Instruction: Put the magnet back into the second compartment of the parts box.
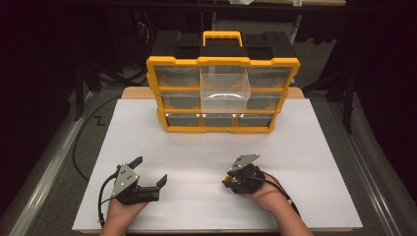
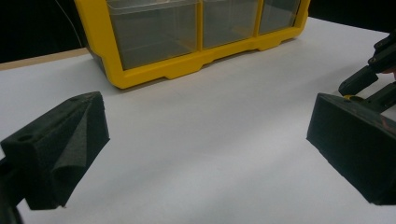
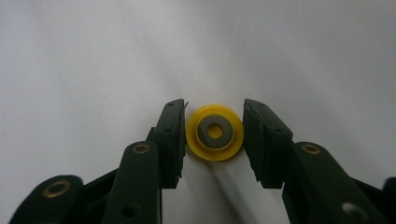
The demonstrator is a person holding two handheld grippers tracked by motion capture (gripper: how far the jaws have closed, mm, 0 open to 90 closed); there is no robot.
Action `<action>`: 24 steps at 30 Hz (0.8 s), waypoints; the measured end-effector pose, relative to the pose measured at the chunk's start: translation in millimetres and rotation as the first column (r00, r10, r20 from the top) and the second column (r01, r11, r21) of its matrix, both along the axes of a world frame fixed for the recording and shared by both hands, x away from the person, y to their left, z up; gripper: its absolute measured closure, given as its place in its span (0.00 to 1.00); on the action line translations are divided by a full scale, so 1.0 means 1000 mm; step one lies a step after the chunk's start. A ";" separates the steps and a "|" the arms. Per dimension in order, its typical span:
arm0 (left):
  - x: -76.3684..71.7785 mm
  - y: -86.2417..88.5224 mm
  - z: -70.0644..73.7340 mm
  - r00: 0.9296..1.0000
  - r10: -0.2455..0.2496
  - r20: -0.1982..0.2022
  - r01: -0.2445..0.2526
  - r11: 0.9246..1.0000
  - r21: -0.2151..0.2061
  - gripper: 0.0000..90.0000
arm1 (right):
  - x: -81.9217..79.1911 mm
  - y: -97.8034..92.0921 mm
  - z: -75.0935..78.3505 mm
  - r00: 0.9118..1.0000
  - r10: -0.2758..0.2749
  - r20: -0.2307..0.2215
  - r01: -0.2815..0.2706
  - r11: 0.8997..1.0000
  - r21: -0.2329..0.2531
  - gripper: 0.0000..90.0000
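Note:
A small yellow ring (image 3: 215, 132) with a grey centre lies flat on the white table top (image 1: 196, 147). My right gripper (image 3: 214, 135) points down at it, one jaw touching each side of the ring, shut on it. In the high view the right gripper (image 1: 229, 183) sits at the front right of the sheet, with a bit of yellow at its tip. At the front left my left gripper (image 1: 150, 170) rests with its jaws wide apart and nothing between them. The left gripper view shows the left gripper (image 2: 205, 121) facing the organizer, with the right gripper (image 2: 371, 70) at the far right edge.
A yellow and black parts organizer (image 1: 223, 93) with clear drawers stands upright at the back of the table. Its upper middle drawer (image 1: 224, 87) is pulled out toward me. Cables (image 1: 86, 132) run along the floor at the left.

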State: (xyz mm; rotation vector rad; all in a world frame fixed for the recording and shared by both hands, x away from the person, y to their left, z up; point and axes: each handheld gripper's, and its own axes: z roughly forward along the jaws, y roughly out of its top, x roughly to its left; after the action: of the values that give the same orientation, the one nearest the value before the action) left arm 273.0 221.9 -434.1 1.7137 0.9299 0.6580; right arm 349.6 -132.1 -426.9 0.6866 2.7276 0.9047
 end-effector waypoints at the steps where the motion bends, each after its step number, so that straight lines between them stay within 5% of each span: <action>1: 0.000 -0.001 0.000 1.000 -0.004 -0.001 0.004 1.000 0.006 0.00 | 0.000 0.000 0.000 1.000 0.004 0.001 -0.004 1.000 0.000 0.71; 24: 0.000 -0.002 -0.001 1.000 -0.007 0.001 0.007 1.000 0.002 0.00 | -0.001 -0.016 0.011 1.000 0.004 0.013 -0.005 0.998 0.055 0.71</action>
State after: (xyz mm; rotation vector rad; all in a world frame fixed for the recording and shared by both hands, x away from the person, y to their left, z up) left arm 272.8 220.3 -435.4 1.7174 0.9230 0.6553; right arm 348.9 -147.8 -415.9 0.6821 2.7031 0.9847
